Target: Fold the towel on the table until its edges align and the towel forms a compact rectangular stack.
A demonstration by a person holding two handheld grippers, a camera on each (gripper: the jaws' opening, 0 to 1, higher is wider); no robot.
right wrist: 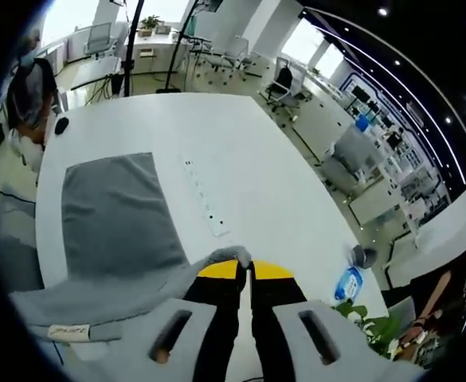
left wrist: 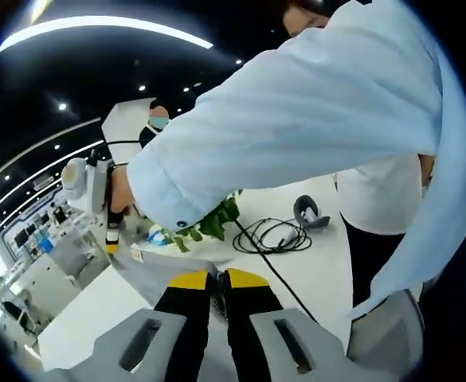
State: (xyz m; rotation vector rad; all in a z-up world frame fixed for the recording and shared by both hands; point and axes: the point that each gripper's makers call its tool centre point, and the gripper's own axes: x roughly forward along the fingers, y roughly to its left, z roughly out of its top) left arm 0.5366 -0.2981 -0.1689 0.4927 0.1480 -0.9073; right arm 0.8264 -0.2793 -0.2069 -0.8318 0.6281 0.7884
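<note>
Nearest in the right gripper view, we see the right gripper (right wrist: pixel 244 270) with its yellow-tipped jaws pressed together on a raised corner of the grey towel (right wrist: pixel 117 219). From that pinch the cloth falls away left, a white label (right wrist: pixel 67 332) showing on its near edge, and the rest lies flat on the white table (right wrist: pixel 248 171). Beyond it a white power strip (right wrist: pixel 203 199) lies on the tabletop, and a blue-labelled bottle (right wrist: pixel 348 282) stands near the right edge.

In the left gripper view, the left gripper (left wrist: pixel 209 281) has its jaws closed on grey towel fabric (left wrist: pixel 149 267). Past it a pale blue sleeve (left wrist: pixel 296 119) crosses overhead; a black cable coil (left wrist: pixel 276 235) lies on the table behind green leaves (left wrist: pixel 217 219).
</note>
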